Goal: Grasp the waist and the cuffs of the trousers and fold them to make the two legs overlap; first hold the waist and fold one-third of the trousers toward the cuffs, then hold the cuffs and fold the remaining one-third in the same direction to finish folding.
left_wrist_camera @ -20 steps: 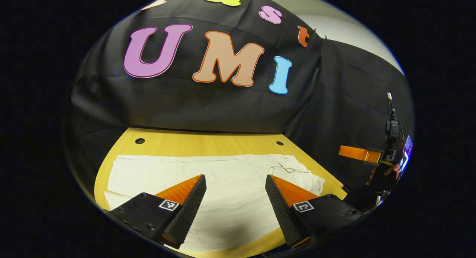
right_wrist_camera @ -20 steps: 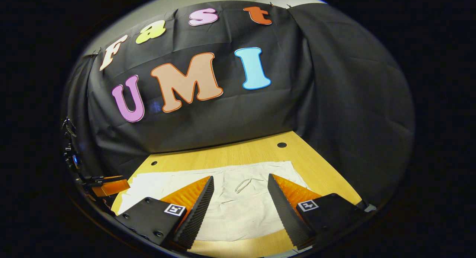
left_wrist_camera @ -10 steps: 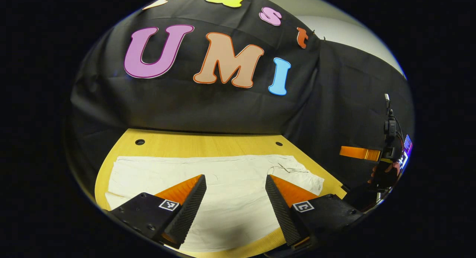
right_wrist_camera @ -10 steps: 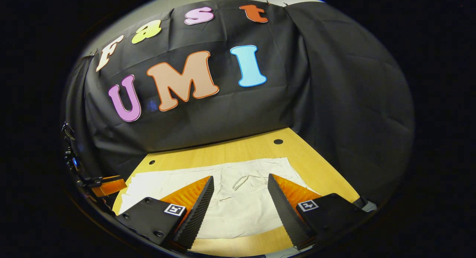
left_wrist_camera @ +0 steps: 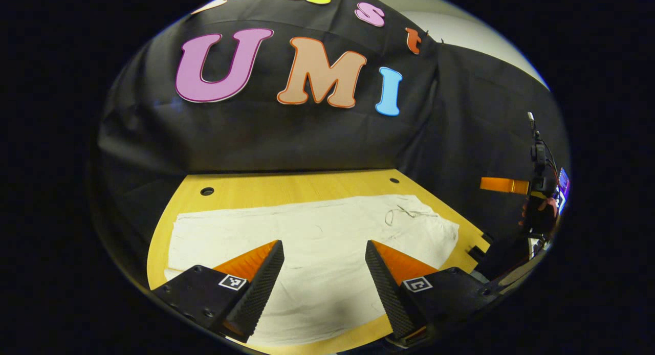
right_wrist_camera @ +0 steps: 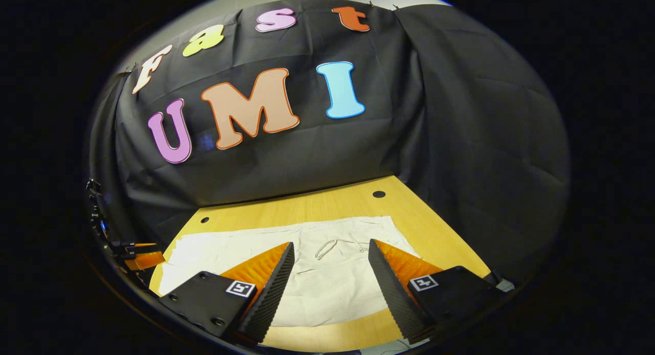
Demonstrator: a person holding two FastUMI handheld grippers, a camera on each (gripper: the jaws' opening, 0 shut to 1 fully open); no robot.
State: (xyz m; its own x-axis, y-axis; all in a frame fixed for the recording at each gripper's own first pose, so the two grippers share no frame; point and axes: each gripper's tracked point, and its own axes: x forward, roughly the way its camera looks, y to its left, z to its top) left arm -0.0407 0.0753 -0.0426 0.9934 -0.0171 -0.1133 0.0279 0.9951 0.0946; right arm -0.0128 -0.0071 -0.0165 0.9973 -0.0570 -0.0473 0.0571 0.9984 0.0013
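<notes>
Right tongs (right_wrist_camera: 331, 245) gape above white trousers (right_wrist_camera: 327, 283) lying flat on the wooden table (right_wrist_camera: 435, 237).

The trousers (left_wrist_camera: 312, 252) lay flat across the table (left_wrist_camera: 286, 186), nothing on or beside them — open air above. A bare strip of table ran behind them to the black cloth wall (right_wrist_camera: 460, 140), which closed the back and the right side.
</notes>
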